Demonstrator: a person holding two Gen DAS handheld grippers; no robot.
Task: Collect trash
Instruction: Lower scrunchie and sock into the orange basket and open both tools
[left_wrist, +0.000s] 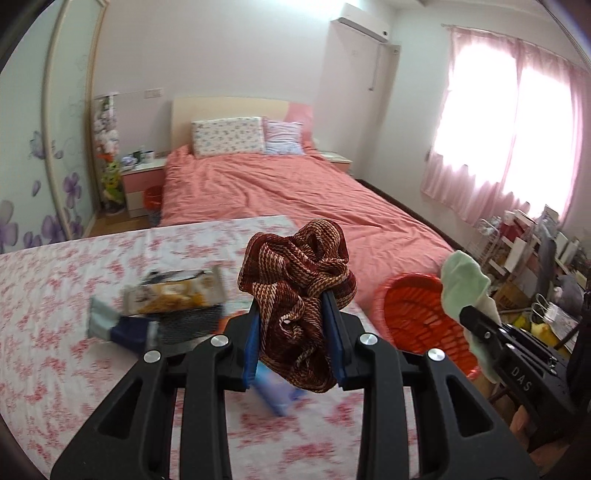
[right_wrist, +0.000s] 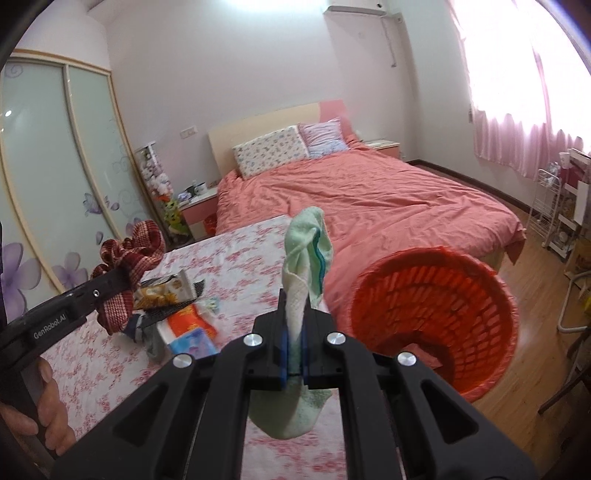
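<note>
L tongs (left_wrist: 295, 325) pinch a bunched red-and-cream woven cloth (left_wrist: 299, 291) btwn the blue pads, held up above the table (left_wrist: 55, 295) w/ its pink floral cover. R tongs (right_wrist: 294, 341) are pressed together on a pale green cloth (right_wrist: 306, 254), which sticks up past the tips and hangs below them, just left of the orange basket (right_wrist: 436, 317). The basket stands on the wood floor right of the table, at the foot of the pink bed (right_wrist: 369, 206). Snack wrappers (right_wrist: 166, 291) and other packets lie on the table, left of the basket. A hand (right_wrist: 48, 402) grips the L handle.
</note>
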